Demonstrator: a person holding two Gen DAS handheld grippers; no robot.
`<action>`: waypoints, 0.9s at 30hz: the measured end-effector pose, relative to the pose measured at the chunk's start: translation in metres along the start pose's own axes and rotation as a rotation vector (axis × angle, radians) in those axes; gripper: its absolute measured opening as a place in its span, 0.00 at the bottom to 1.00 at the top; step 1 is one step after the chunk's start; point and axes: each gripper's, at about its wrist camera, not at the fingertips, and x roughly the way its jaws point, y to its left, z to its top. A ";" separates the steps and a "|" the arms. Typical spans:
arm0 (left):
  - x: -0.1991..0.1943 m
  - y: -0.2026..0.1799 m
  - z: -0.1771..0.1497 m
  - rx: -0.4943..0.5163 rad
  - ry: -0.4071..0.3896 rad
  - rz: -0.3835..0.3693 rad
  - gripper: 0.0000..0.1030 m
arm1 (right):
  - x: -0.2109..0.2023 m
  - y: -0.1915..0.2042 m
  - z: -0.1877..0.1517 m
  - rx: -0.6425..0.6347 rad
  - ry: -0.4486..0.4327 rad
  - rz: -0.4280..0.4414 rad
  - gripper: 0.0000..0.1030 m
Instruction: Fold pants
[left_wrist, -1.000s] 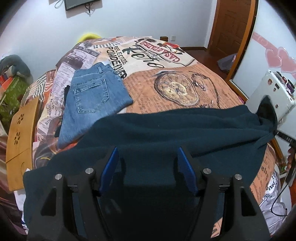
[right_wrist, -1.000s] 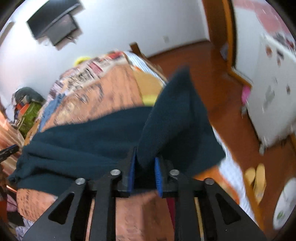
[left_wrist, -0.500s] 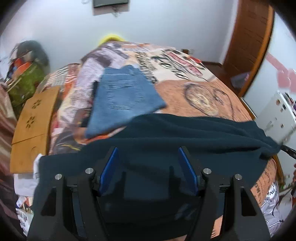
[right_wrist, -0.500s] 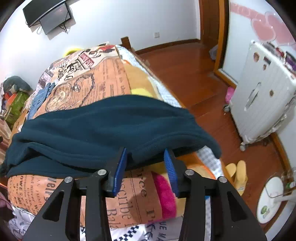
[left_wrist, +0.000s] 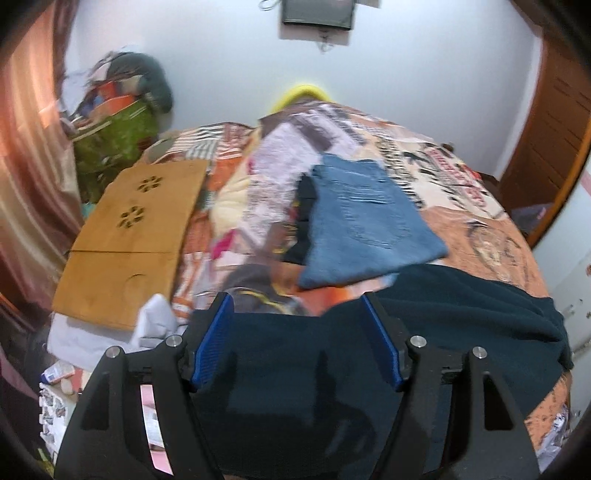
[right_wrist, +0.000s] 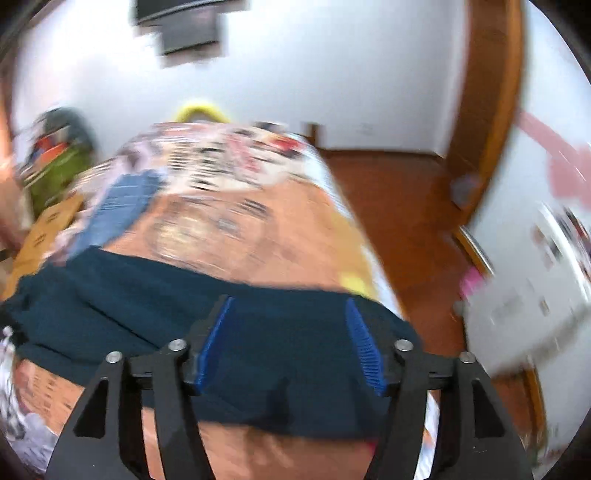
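Observation:
Dark teal fleece pants (left_wrist: 461, 314) lie spread across the near edge of the bed; they also show in the right wrist view (right_wrist: 129, 306). My left gripper (left_wrist: 297, 339) is open and empty, hovering over the left end of the pants. My right gripper (right_wrist: 290, 339) is open and empty over the right end of the pants near the bed's corner. The right wrist view is blurred by motion.
Folded blue jeans (left_wrist: 365, 221) lie on the printed bedspread (left_wrist: 480, 229) beyond the pants. A wooden lap tray (left_wrist: 133, 229) sits at the bed's left side. A white suitcase (right_wrist: 535, 288) and a wooden door (right_wrist: 487, 92) stand to the right, over wooden floor.
My right gripper has let go of the pants' end and opened wide; the cloth dropped flat on the bed. My left gripper has swung to the left, staying open.

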 end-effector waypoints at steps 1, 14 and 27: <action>0.003 0.010 0.000 -0.004 0.004 0.016 0.67 | 0.005 0.018 0.011 -0.039 -0.011 0.035 0.58; 0.066 0.088 -0.014 -0.035 0.180 0.031 0.67 | 0.093 0.237 0.074 -0.425 0.022 0.380 0.58; 0.126 0.080 -0.025 -0.027 0.364 -0.128 0.43 | 0.213 0.311 0.067 -0.471 0.375 0.529 0.58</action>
